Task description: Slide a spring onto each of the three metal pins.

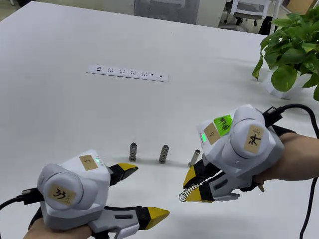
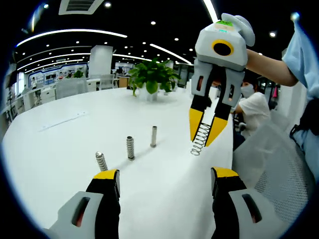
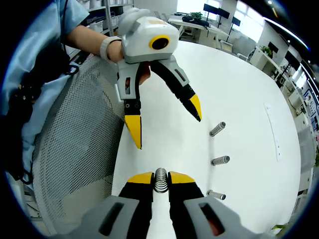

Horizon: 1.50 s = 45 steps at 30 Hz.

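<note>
Springs [image 1: 133,151] sit on two of three pins [image 1: 194,158]; right tool [image 1: 192,188] clamps third spring [image 1: 188,192]; left tool [image 1: 148,191] gapes.

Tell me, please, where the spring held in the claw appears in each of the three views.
Head view: spring lower right of centre, in the right claw.
Left gripper view: spring right of centre, dangling from the facing claw.
Right gripper view: spring bottom centre, end-on between that view's own jaws.
Shared landmark: the bare pin.

Handwriting, only partly readable.
On the left tool [image 1: 145,191] a sticker [image 1: 61,194] reads roughly "33"; the right tool [image 1: 193,188] has a label [image 1: 253,138] with one unclear character.
</note>
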Tool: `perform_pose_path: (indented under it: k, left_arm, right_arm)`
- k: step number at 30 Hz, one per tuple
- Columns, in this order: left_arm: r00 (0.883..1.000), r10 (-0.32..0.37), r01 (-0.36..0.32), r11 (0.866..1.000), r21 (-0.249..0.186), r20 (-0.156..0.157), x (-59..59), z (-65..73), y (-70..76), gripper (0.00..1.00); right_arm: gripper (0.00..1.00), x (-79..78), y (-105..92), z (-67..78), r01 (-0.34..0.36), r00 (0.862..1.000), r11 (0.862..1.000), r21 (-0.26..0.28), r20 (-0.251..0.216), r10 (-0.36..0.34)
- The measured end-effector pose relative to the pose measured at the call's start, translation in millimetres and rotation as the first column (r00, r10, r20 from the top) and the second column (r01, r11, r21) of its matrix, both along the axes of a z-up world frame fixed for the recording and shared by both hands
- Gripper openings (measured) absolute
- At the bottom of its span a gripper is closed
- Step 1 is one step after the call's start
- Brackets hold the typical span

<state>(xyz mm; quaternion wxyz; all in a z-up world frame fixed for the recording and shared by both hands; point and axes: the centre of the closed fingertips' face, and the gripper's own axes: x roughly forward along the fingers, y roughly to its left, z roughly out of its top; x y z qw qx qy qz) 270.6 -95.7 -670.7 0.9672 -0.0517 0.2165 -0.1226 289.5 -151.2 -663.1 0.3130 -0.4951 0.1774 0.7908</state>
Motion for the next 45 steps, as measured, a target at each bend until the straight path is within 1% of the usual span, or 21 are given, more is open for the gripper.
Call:
perform_pose_path:
  k: [1,3,4,6,7,9,10,11,12,13,14,16,19,21,24,26,31,34,37,41,45]
  left_arm:
    - [1.000,0.011,-0.011,1.000,0.008,-0.001,-0.7,-0.5,4.0,0.81]
    - [0.999,0.033,-0.033,0.999,0.012,-0.008,-2.5,-2.1,9.9,0.87]
    - [0.999,0.040,-0.040,0.999,0.003,-0.009,-4.1,-1.7,11.7,0.89]
    - [0.998,0.056,-0.055,0.998,0.007,-0.009,-5.9,-1.7,15.4,0.92]
    - [0.998,0.063,-0.063,0.998,0.003,-0.010,-6.3,-1.9,16.8,0.95]
    - [0.996,0.082,-0.082,0.997,-0.010,-0.025,-8.2,-4.4,20.4,0.97]
    - [0.996,0.087,-0.087,0.996,0.001,-0.026,-8.8,-5.5,22.2,0.98]
    - [0.996,0.084,-0.083,0.996,0.028,-0.031,-10.6,-7.8,24.0,0.98]
    - [0.995,0.088,-0.087,0.996,0.037,-0.039,-11.6,-9.7,25.3,0.98]
    - [0.995,0.092,-0.090,0.995,0.043,-0.048,-12.8,-12.1,27.1,0.98]
    - [0.994,0.095,-0.093,0.995,0.042,-0.047,-13.4,-14.3,29.2,0.99]
    - [0.992,0.109,-0.107,0.993,0.039,-0.057,-15.5,-18.7,32.7,0.99]
    - [0.992,0.112,-0.108,0.993,0.054,-0.066,-16.9,-21.1,34.7,0.99]
    - [0.991,0.116,-0.113,0.993,0.044,-0.065,-16.8,-21.6,36.2,0.99]
    - [0.990,0.132,-0.130,0.991,0.037,-0.053,-16.4,-22.2,42.1,0.99]
    - [0.989,0.137,-0.136,0.990,0.040,-0.047,-14.6,-21.3,42.7,0.98]
    - [0.989,0.143,-0.141,0.989,0.039,-0.045,-15.3,-22.1,44.0,0.98]
    - [0.989,0.141,-0.139,0.989,0.048,-0.045,-16.6,-22.8,44.2,0.98]
    - [0.990,0.137,-0.135,0.990,0.044,-0.044,-16.8,-22.5,42.7,0.97]
    - [0.989,0.138,-0.136,0.989,0.051,-0.048,-16.6,-21.3,41.1,0.97]
    - [0.989,0.143,-0.140,0.989,0.054,-0.044,-16.3,-18.0,39.6,0.97]
  right_arm:
    - [0.12,1.1,-0.1,-0.1,0.001,1.000,1.000,0.000,0.002,-0.001]
    - [0.12,2.6,-0.2,-0.3,0.002,1.000,1.000,-0.001,0.004,-0.002]
    - [0.12,3.8,-0.5,-0.7,0.002,1.000,1.000,-0.003,0.005,-0.002]
    - [0.12,6.5,-1.1,-1.7,0.001,1.000,1.000,-0.008,0.008,-0.001]
    - [0.12,8.3,-1.2,-2.4,0.001,1.000,1.000,-0.009,0.011,0.000]
    - [0.12,13.4,-1.3,-4.0,0.001,1.000,1.000,-0.014,0.019,-0.001]
    - [0.12,15.7,-1.2,-4.4,0.002,1.000,1.000,-0.015,0.021,-0.001]
    - [0.12,19.5,-0.4,-4.4,0.006,1.000,1.000,-0.014,0.027,-0.005]
    - [0.12,22.4,0.5,-4.1,0.009,0.999,1.000,-0.009,0.033,-0.009]
    - [0.12,25.7,1.7,-3.9,0.010,0.999,1.000,-0.002,0.041,-0.010]
    - [0.12,31.5,3.4,-4.0,0.016,0.998,1.000,0.007,0.055,-0.016]
    - [0.12,42.1,4.1,-5.8,0.022,0.997,1.000,0.007,0.078,-0.022]
    - [0.12,53.9,5.4,-6.4,0.020,0.995,1.000,0.009,0.102,-0.021]
    - [0.12,60.3,8.3,-5.4,0.027,0.994,1.000,0.004,0.101,-0.027]
    - [0.12,69.0,11.9,-4.2,0.018,0.993,1.000,-0.002,0.120,-0.017]
    - [0.12,74.6,15.4,-3.3,0.015,0.992,1.000,-0.004,0.126,-0.014]
    - [0.12,87.1,23.6,-2.4,0.008,0.990,1.000,-0.014,0.143,-0.006]
    - [0.12,95.4,28.2,-4.0,-0.006,0.986,1.000,-0.027,0.164,0.010]
    - [0.12,105.9,35.0,-3.1,-0.014,0.981,0.999,-0.029,0.193,0.019]
    - [0.12,113.4,42.3,0.7,-0.019,0.979,0.999,-0.034,0.205,0.026]
    - [0.12,114.4,44.3,1.5,-0.029,0.977,0.998,-0.048,0.209,0.038]
